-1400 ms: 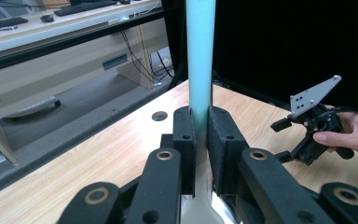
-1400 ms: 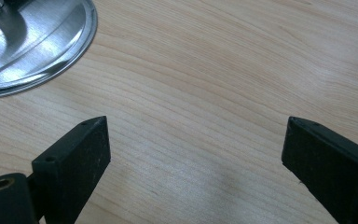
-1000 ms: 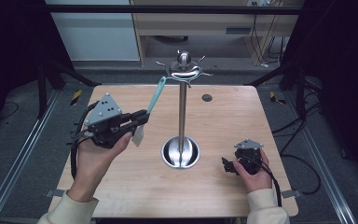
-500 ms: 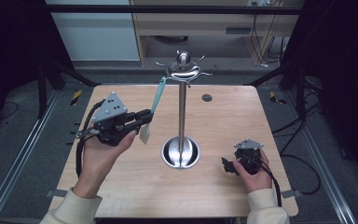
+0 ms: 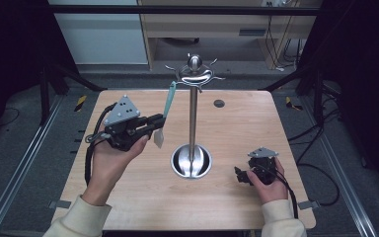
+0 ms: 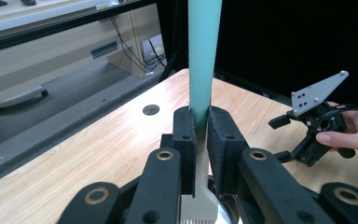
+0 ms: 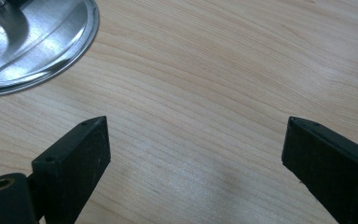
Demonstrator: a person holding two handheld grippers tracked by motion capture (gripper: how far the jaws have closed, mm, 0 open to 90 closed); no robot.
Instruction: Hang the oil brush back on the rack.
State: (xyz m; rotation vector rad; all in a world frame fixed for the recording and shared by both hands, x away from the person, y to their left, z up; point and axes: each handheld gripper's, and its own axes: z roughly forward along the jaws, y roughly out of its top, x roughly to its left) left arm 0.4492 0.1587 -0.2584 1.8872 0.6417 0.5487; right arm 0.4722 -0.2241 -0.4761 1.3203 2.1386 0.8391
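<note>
My left gripper (image 5: 154, 122) is shut on a brush with a teal handle (image 5: 168, 102) and a white head (image 5: 158, 138), held nearly upright above the table's left half. The left gripper view has the handle (image 6: 202, 56) pinched between the jaws of this gripper (image 6: 202, 135), with the white head (image 6: 198, 205) hanging below. The handle's top end is close to the hooks (image 5: 195, 75) of a metal stand (image 5: 193, 118) at mid-table. My right gripper (image 5: 241, 176) rests low at the front right, open, with bare wood between its jaws (image 7: 196, 154).
The stand's round steel base (image 5: 191, 161) sits mid-table; its rim (image 7: 32, 42) lies just beyond my right gripper. A small dark hole (image 5: 219, 103) marks the table's far side. Black frame bars and cables surround the table.
My left gripper has carried the brush a little to the right and farther away, toward the stand's hooks. The right gripper has stayed in place.
</note>
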